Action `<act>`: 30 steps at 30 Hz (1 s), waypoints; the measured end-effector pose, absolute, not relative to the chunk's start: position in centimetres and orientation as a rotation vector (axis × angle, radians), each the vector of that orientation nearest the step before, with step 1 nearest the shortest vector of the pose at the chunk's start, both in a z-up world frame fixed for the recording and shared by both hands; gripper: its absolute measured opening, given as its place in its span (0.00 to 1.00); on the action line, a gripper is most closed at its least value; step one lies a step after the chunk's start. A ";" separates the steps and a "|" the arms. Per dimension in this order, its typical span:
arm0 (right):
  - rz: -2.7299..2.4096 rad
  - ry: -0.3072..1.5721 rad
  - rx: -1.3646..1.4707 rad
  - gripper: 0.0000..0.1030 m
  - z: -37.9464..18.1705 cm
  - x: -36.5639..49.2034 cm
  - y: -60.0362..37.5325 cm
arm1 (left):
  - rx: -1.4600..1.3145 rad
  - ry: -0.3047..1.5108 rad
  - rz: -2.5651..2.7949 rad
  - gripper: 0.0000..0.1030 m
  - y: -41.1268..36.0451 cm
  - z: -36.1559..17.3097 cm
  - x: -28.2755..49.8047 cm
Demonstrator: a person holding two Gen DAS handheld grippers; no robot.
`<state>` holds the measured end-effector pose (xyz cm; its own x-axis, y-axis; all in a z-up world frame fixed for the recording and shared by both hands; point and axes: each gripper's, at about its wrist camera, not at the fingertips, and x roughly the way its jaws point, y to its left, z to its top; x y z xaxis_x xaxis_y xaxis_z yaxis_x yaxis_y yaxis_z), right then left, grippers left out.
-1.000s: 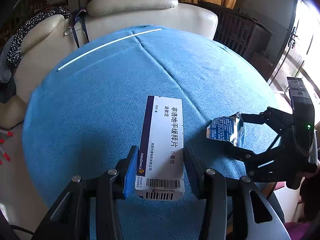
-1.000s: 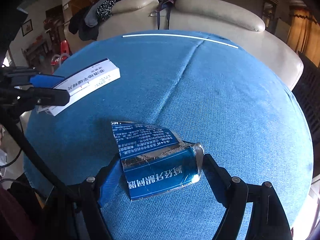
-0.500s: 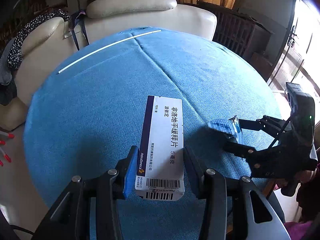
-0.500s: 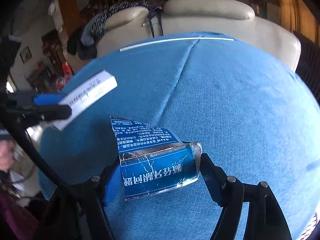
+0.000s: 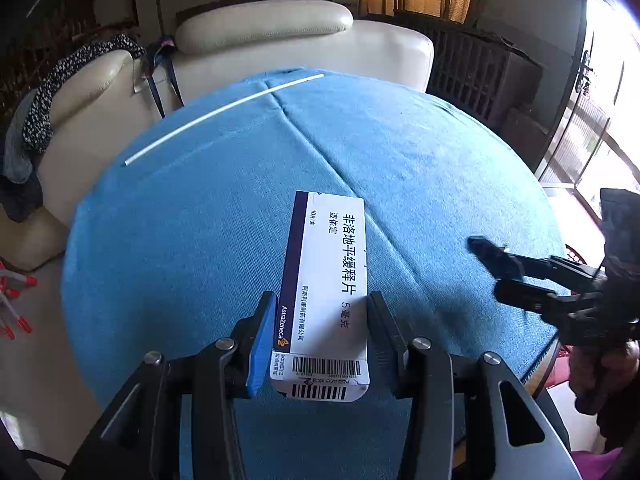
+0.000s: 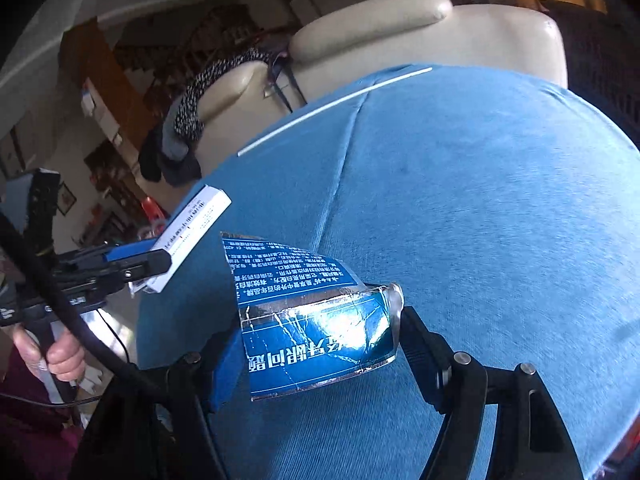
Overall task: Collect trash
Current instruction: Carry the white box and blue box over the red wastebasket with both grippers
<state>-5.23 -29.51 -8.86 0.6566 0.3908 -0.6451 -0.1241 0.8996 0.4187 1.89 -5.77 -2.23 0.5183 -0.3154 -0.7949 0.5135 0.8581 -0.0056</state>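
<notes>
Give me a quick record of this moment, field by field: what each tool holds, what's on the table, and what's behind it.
left tool: shut on the white medicine box, held at its barcode end
right tool: shut on the blue foil wrapper, crumpled and torn
table: round, covered in blue cloth
on table: thin white strip near the far edge
behind table: cream sofa with patterned dark clothing draped over it
trash container: none in view
</notes>
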 end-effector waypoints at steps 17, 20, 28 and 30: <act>0.213 0.700 0.407 0.72 -5.2 -10.2 -33.1 | 0.382 0.793 -0.467 0.46 -9.3 0.4 0.0; 0.196 0.692 0.421 0.72 -5.0 -11.1 -33.9 | 0.399 0.780 -0.477 0.46 -10.1 0.6 -0.4; 0.151 0.673 0.451 0.72 -4.9 -13.3 -36.1 | 0.443 0.769 -0.501 0.46 -12.6 0.8 -1.4; 0.141 0.667 0.458 0.72 -4.8 -13.7 -36.6 | 0.454 0.763 -0.509 0.46 -13.3 0.9 -1.6</act>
<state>-13.68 -36.59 -4.79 0.7801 0.2700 -0.5644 0.0191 0.8914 0.4529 -1.63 -13.25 0.87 0.6152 -0.2657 -0.7422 0.5831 0.7870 0.2015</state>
